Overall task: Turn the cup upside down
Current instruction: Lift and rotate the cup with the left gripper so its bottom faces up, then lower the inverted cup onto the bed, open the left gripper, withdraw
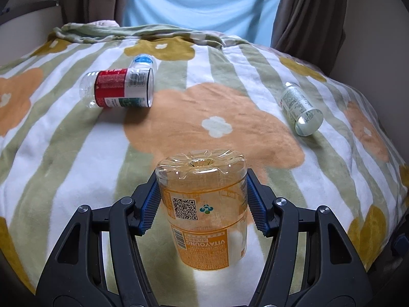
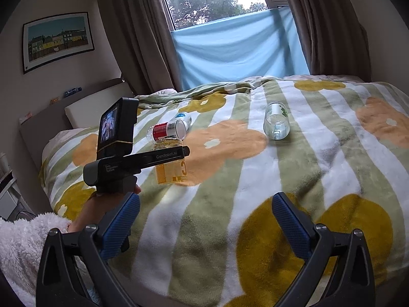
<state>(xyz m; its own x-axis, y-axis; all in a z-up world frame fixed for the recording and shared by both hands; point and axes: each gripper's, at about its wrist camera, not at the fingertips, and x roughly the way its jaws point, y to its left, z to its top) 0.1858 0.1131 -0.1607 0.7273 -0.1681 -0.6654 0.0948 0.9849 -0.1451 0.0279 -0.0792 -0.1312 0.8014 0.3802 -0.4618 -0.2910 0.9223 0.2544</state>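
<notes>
On the blanket (image 1: 76, 153), a red-labelled cup (image 1: 117, 88) is seen lying on its side at the left, with a blue-labelled one (image 1: 143, 61) just behind it. At the centre, the orange cup (image 1: 204, 204) is stood upside down, its ridged base uppermost and its label inverted, and is clasped at both sides by the blue pads (image 1: 149, 204) of the left gripper (image 1: 203, 206). At the right, a green-labelled cup (image 1: 301, 108) is laid on its side. The right gripper (image 2: 205, 226) is held spread above the blanket, with nothing between its fingers.
</notes>
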